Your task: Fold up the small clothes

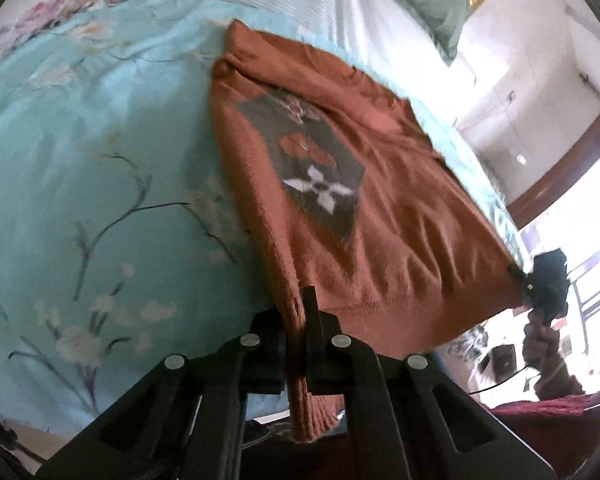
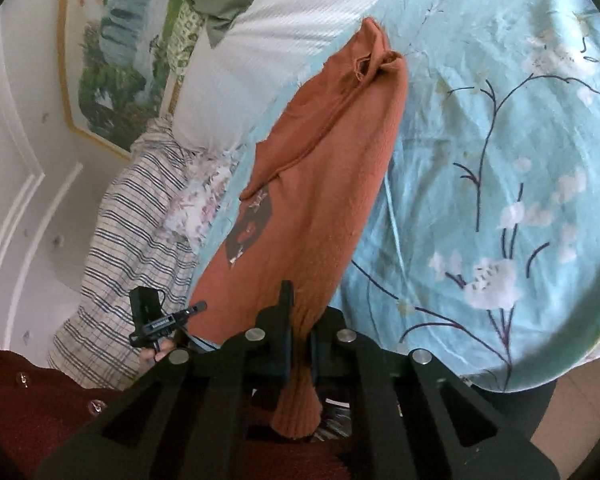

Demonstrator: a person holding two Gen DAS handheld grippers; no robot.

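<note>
Left wrist view: my left gripper pinches the ribbed hem corner of the rust-orange sweater, stretched over the floral bedsheet. Right wrist view: my right gripper pinches the other hem corner. I judge the next move is carrying the hem toward the collar, hands level.

Matt rust knit sweater, smooth floral cotton bedsheet, ribbed white blanket
</note>
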